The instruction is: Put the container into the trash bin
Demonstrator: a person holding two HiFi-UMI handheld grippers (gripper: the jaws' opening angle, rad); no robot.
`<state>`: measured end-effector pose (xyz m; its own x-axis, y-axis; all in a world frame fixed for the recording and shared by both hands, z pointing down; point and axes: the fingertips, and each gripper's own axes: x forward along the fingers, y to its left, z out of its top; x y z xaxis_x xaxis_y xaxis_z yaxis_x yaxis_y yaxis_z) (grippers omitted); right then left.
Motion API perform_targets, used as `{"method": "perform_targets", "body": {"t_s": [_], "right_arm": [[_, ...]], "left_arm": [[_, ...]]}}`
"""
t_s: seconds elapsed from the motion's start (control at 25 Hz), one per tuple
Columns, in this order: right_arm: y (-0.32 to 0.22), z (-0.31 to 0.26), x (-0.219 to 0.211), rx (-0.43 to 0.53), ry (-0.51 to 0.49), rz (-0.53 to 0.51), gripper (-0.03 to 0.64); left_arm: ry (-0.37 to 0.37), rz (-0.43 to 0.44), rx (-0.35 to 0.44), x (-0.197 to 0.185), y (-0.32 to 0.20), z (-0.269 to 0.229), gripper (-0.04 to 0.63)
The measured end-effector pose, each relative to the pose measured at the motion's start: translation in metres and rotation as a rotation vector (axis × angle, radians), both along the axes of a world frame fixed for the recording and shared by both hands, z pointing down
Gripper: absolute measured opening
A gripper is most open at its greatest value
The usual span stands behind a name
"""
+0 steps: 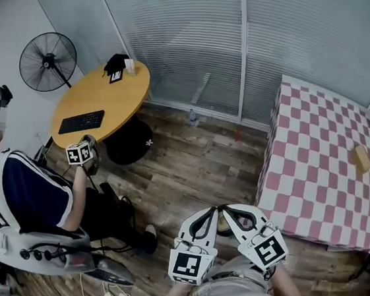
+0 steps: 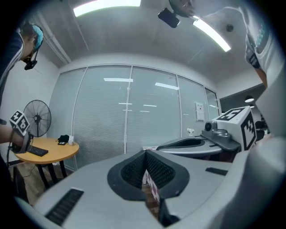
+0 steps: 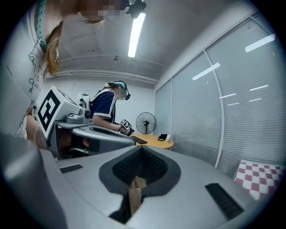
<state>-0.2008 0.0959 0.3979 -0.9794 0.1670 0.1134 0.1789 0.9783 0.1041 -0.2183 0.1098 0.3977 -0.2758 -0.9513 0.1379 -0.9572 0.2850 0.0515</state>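
Your left gripper and right gripper both have their jaws pressed together on nothing, side by side above the wood floor. The tan container lies on the checkered table, well apart from both, off to your right.

A pink-and-white checked tablecloth, a yellow round table, a black fan.
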Motion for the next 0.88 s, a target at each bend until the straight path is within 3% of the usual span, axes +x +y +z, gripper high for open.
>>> {"method": "perform_targets", "body": {"t_s": [0.32, 0.88], "right_arm": [[-0.014, -0.031, 0.009, 0.014, -0.060, 0.031, -0.008], [-0.016, -0.026, 0.018, 0.015, -0.044, 0.051, -0.008]], "left_arm": [[-0.025, 0.010, 0.062, 0.013, -0.011, -0.029, 0.006], [-0.048, 0.020, 0.047, 0.022, -0.011, -0.025, 0.006]]}}
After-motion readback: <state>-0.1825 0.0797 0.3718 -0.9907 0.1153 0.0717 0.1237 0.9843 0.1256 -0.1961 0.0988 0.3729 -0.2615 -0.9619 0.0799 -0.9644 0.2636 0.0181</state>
